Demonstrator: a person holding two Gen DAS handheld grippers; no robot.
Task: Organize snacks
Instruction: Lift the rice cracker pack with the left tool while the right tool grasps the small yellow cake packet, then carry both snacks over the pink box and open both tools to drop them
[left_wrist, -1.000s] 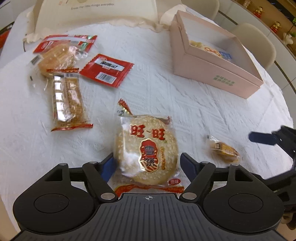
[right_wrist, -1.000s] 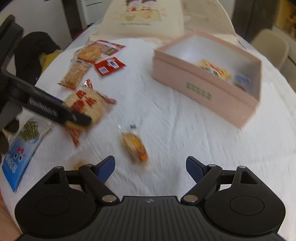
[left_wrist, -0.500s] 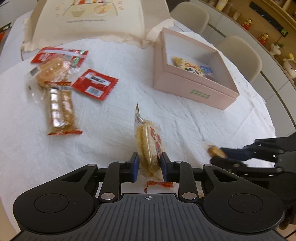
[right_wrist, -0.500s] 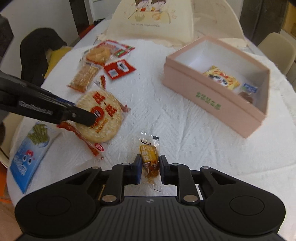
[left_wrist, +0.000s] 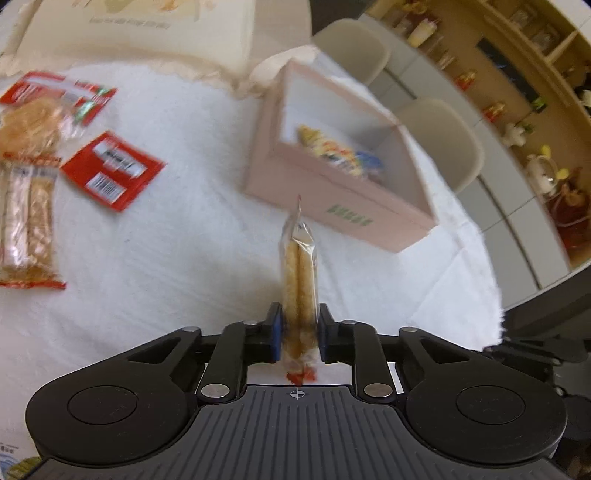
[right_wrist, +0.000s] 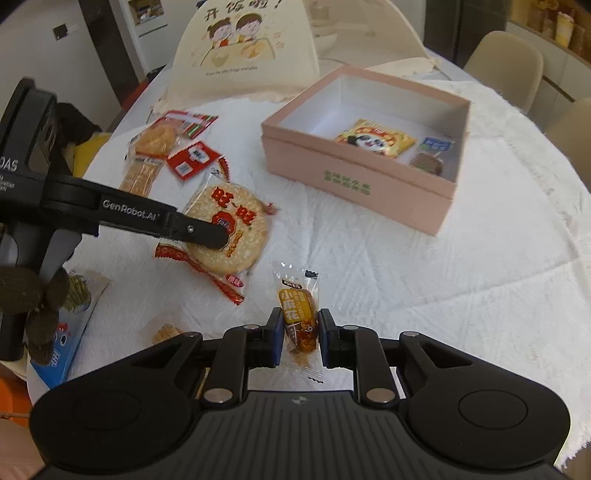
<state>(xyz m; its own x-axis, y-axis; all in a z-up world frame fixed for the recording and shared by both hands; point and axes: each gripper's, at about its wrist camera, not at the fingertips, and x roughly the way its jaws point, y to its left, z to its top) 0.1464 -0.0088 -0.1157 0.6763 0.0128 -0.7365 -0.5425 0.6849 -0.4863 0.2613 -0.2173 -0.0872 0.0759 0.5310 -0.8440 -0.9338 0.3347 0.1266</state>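
My left gripper (left_wrist: 299, 332) is shut on a round rice cracker pack (left_wrist: 299, 280), held edge-on above the white tablecloth; in the right wrist view the same pack (right_wrist: 231, 232) shows its red-lettered face, clamped by the left gripper's fingers (right_wrist: 207, 236). My right gripper (right_wrist: 300, 332) is shut on a small orange twist-snack packet (right_wrist: 299, 314), lifted off the cloth. The open pink box (right_wrist: 354, 184) stands ahead and to the right, holding a yellow panda packet (right_wrist: 373, 138) and a small brown snack (right_wrist: 428, 162). It also shows in the left wrist view (left_wrist: 332, 206).
On the left lie a red sachet (left_wrist: 110, 170), a long sesame-bar pack (left_wrist: 26, 218) and a round biscuit pack (left_wrist: 29, 125). A blue snack bag (right_wrist: 62, 354) lies at the table's near-left edge. A cream mesh food cover (right_wrist: 243, 51) stands behind. Chairs surround the table.
Both grippers closed on their snacks and lifted them: the left took the rice cracker pack and turned it on edge, the right took the orange packet. Both moved toward the pink box.
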